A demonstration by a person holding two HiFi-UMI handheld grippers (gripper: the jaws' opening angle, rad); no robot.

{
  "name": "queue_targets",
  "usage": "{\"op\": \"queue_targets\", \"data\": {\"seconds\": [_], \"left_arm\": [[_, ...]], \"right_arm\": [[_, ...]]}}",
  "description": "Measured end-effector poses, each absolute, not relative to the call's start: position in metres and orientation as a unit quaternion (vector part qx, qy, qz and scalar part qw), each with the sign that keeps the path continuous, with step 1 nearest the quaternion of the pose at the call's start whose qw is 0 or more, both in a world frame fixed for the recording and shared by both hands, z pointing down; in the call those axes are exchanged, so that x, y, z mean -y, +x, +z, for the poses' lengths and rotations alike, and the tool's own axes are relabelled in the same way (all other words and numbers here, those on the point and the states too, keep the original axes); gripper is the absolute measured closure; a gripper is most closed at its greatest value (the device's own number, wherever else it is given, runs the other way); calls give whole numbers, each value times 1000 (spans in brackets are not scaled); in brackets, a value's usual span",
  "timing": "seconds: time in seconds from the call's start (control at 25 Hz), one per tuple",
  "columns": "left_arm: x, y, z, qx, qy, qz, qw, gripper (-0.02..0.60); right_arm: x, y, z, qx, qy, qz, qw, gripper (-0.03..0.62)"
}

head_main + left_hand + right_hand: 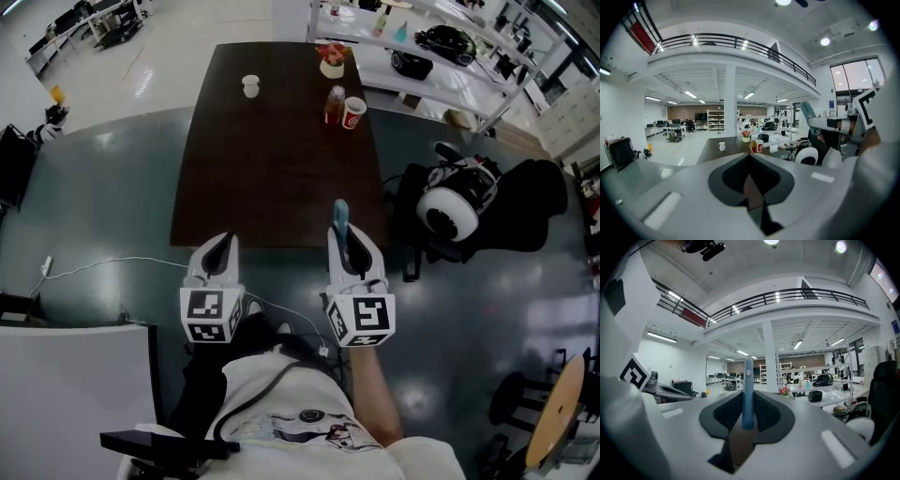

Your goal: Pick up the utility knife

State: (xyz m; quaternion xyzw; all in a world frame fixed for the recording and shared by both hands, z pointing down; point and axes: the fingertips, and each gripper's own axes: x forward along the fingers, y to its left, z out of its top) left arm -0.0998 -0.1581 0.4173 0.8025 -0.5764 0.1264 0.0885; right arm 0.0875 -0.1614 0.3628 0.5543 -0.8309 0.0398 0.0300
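Since the blue utility knife (748, 394) already stands clamped between the jaws of the right gripper (344, 242), pinched low with its free end sticking out at 12 o'clock, away from the person, I'd call the pick done. The left gripper (222, 251) has its jaws together on nothing and sits idle at 9 o'clock of the right. Both hang off the near edge of the dark counter (272, 159). The white cup (249, 85), bottle (334, 105) and red cup (353, 112) sit far off toward 12 o'clock.

Dark table (272, 178) — white cup (249, 85), bottle (334, 105), red cup (353, 112), flowerpot (332, 62).
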Motion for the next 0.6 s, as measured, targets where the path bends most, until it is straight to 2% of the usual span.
{"op": "queue_targets", "data": {"seconds": [0.6], "left_arm": [[89, -117, 399, 571, 811, 111, 65, 583]], "right_arm": [[94, 64, 358, 829, 557, 36, 36, 522]]}}
